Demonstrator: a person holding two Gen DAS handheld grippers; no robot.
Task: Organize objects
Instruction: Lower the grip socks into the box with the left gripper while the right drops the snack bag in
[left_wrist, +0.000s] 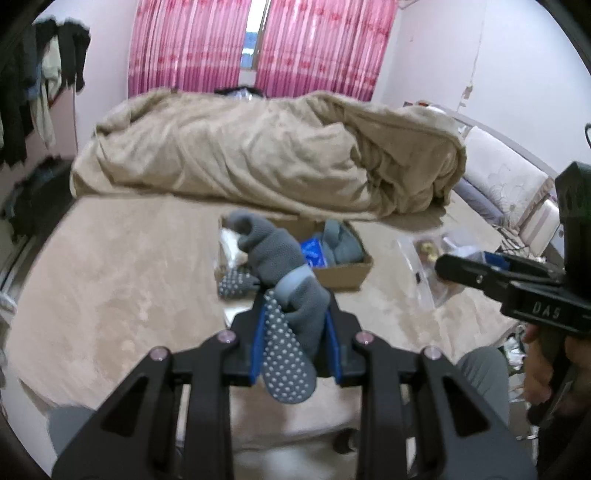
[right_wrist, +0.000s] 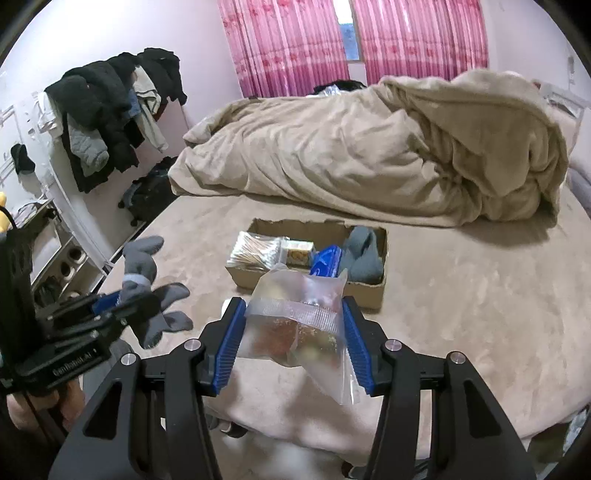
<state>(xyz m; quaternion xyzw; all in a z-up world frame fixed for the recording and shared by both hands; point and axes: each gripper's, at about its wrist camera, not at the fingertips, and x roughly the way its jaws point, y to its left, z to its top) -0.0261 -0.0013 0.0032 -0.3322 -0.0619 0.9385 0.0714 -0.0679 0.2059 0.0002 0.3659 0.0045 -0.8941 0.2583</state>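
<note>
Between left hand-held gripper (left_wrist: 295, 332) pads — grey glove (left_wrist: 284, 295), clamped.

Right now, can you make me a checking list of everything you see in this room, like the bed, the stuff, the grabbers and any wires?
Surface: beige bed cover, soft and rumpled.
Job's things: cardboard box on the bed, holding a grey cloth, a blue packet and small packs; grey gloves with dotted palms; clear zip bag of small items.
Clutter: bunched beige blanket behind the box; dark clothes hanging by the wall.
Grippers: left gripper shut on the gloves; right gripper shut on the zip bag; both off the bed.
Cables: thin cable at the left edge of the right view.
Surroundings: pink curtains, pale walls, headboard.
</note>
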